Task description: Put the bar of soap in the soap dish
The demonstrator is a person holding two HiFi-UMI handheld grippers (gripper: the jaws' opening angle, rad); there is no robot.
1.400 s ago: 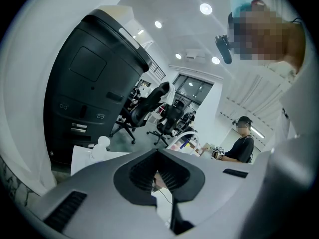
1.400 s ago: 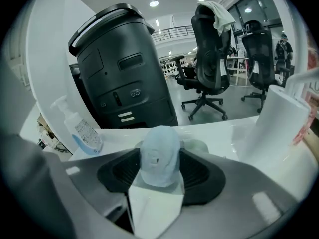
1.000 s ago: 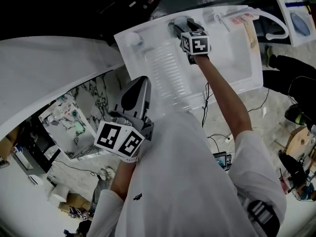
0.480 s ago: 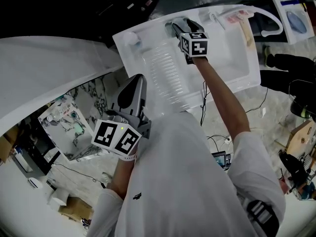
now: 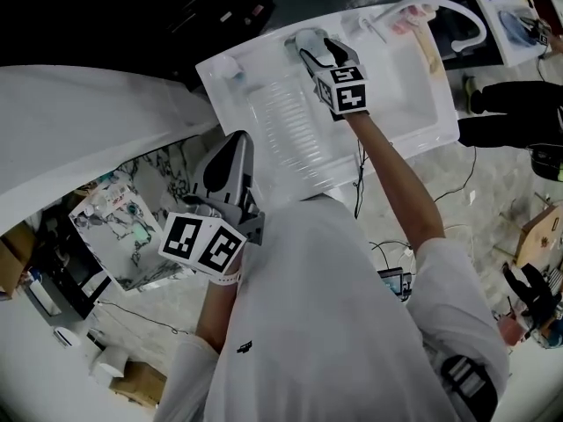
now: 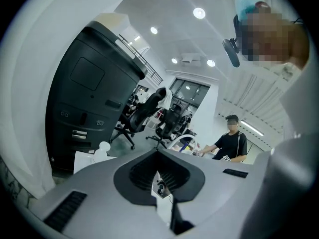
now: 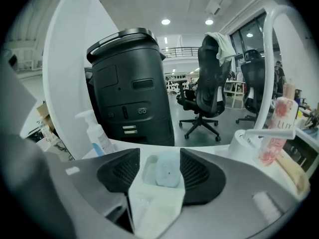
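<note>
A pale blue bar of soap point(image 7: 167, 171) lies against a white soap dish point(image 7: 148, 169) at the back rim of the white sink unit point(image 5: 413, 86). My right gripper point(image 7: 159, 159) stands open around both. The soap sits close to the right finger, and the dish fills the gap on the left. In the head view the right gripper point(image 5: 310, 47) reaches to the dish point(image 5: 302, 37) behind the ribbed drainboard point(image 5: 295, 134). My left gripper point(image 5: 224, 161) hangs near my body, off the sink's front left corner. Its jaws are shut on nothing point(image 6: 162, 183).
A white pump bottle point(image 7: 97, 133) stands at the sink's back left corner. A curved white faucet point(image 5: 457, 16), a pink bottle point(image 7: 279, 128) and a wooden brush point(image 7: 291, 171) are to the right. A black bin point(image 7: 132, 83) and office chairs stand behind the sink.
My right gripper has pushed a little farther toward the back rim, over the dish. The left gripper has drifted slightly left and stays shut.
</note>
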